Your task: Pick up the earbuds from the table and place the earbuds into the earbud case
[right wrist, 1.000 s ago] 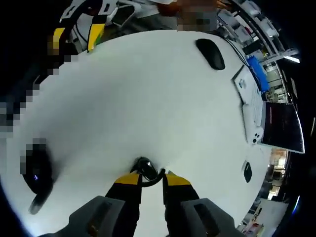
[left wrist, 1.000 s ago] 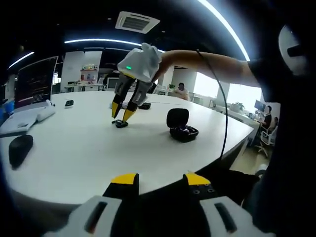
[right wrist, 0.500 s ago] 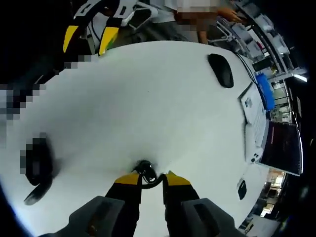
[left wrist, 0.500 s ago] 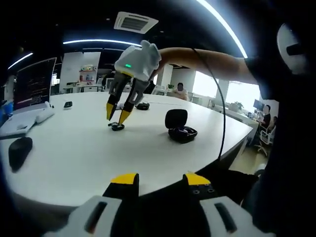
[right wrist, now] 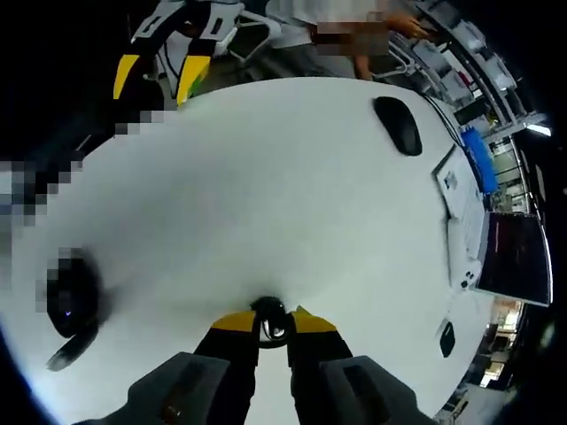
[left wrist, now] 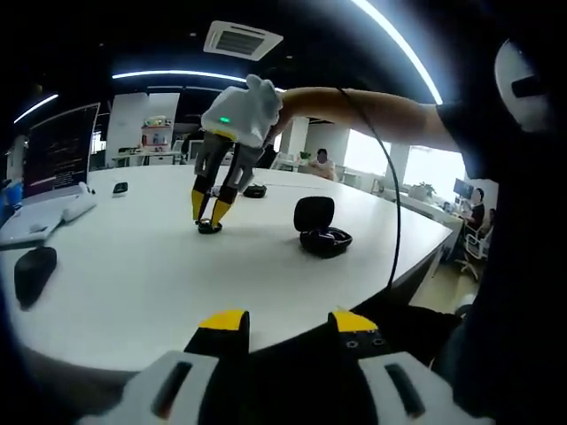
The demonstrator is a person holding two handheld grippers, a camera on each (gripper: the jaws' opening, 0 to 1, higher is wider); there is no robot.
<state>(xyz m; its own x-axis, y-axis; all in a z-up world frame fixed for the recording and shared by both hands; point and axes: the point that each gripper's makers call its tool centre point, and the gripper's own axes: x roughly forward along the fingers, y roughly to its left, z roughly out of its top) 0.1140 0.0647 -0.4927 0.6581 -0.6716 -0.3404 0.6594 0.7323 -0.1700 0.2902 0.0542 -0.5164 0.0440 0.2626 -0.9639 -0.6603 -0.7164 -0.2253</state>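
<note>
The black earbuds [right wrist: 270, 313] lie on the white table [right wrist: 266, 195], caught between the yellow tips of my right gripper [right wrist: 272, 320], whose jaws have closed in on them. In the left gripper view the right gripper [left wrist: 207, 209] points down from a person's hand onto the earbuds [left wrist: 210, 227]. The open black earbud case [left wrist: 321, 232] sits to their right, lid up; it also appears as the case [right wrist: 73, 305] at the left. My left gripper [left wrist: 288, 322] hangs open off the table's near edge, holding nothing, and appears as the left gripper [right wrist: 159, 76] at the top left.
A black mouse [left wrist: 35, 270] lies near the left edge, the same mouse [right wrist: 396, 124] at upper right. A monitor [left wrist: 62, 146], keyboard and white devices stand at the far left. Two small dark objects [left wrist: 124, 186] [left wrist: 257, 190] rest farther back. People sit in the background.
My right gripper lifted a little, then came down over the earbuds, and its jaws narrowed around them. The left gripper stayed put and open.
</note>
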